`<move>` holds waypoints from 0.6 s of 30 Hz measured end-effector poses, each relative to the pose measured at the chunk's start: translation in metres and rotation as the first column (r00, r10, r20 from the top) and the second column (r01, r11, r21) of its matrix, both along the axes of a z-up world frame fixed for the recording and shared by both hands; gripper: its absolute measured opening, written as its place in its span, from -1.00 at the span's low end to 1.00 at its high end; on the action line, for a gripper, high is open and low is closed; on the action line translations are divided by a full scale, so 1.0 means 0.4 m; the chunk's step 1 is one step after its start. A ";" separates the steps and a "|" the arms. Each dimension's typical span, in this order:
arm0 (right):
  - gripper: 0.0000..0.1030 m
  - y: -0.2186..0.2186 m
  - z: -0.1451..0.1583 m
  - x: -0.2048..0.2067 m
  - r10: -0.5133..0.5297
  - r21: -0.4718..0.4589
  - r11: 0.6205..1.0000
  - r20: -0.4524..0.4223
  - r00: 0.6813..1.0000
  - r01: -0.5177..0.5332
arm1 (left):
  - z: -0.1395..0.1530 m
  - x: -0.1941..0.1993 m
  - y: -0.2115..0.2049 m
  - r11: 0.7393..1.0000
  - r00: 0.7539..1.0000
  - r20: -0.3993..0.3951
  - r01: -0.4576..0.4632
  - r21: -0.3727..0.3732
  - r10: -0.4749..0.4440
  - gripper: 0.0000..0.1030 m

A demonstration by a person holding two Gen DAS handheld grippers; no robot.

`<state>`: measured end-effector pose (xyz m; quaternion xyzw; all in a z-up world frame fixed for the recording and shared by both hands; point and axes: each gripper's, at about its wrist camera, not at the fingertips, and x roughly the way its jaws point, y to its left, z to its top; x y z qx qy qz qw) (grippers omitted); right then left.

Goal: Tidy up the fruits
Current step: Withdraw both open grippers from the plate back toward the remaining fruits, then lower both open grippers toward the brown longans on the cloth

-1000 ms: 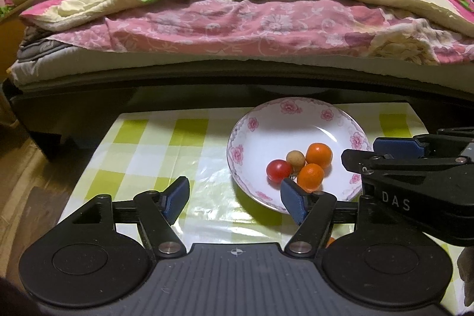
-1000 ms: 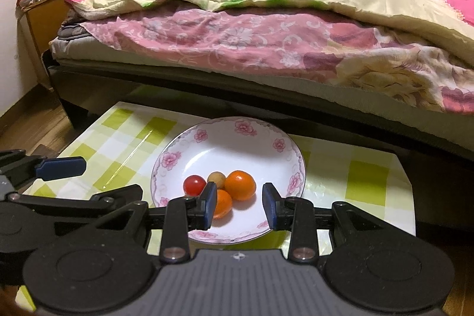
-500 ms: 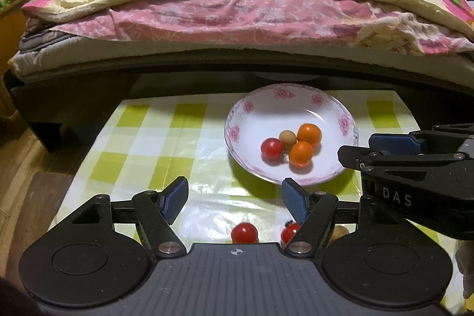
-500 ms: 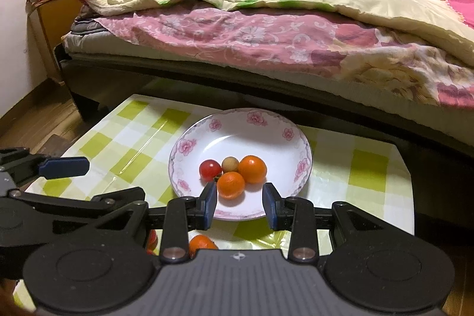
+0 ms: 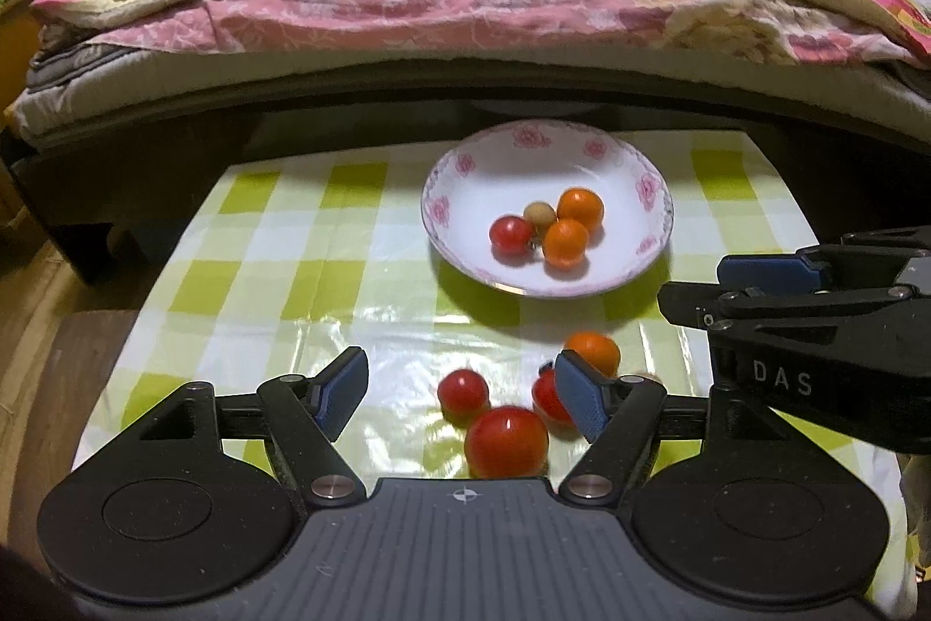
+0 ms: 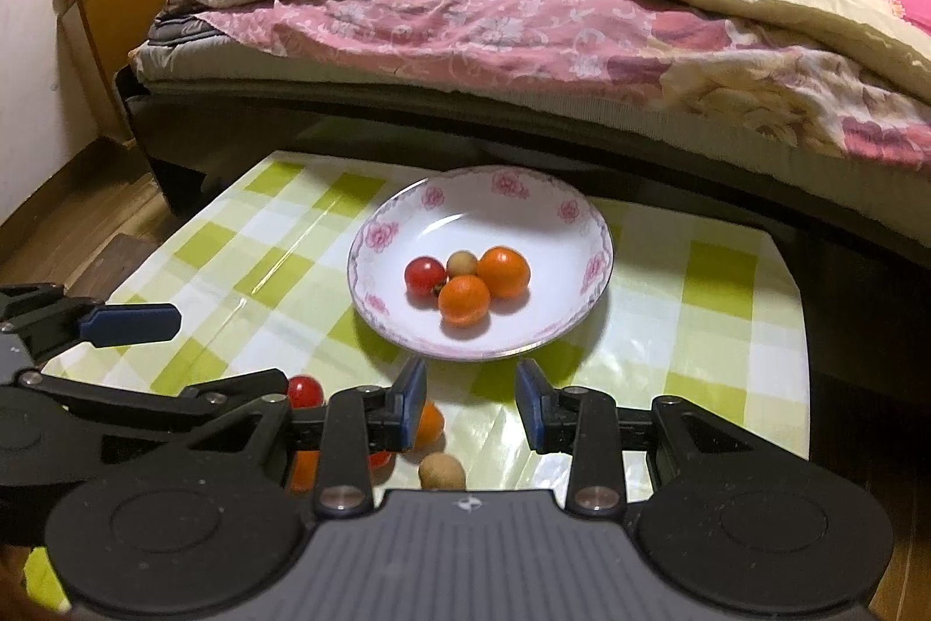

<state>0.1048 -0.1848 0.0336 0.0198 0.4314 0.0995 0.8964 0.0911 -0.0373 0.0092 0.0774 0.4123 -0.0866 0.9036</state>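
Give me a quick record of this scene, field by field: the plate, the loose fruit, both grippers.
plate: white, pink flowers, on checked tablecloth
in plate: red tomato, two oranges, one small tan fruit
loose fruit: big tomato, small tomato, orange, tan fruit; another tomato partly hidden
left gripper: open, empty
right gripper: open, empty

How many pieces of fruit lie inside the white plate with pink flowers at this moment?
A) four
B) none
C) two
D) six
A: the white floral plate holds four pieces, one red cherry tomato, one small beige round fruit and two small oranges; the other fruits lie loose on the green checked tablecloth.
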 end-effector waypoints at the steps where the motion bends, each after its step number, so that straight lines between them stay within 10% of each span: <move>1: -0.28 0.002 -0.001 -0.004 0.002 0.001 1.000 -0.004 1.000 -0.002 | -0.004 -0.004 0.001 1.000 1.000 -0.005 0.001 0.002 -0.001 0.50; 18: -0.16 -0.008 -0.029 -0.050 0.032 0.002 0.999 -0.066 0.997 -0.032 | -0.095 -0.071 0.080 1.000 0.989 -0.151 -0.004 -0.020 0.001 0.56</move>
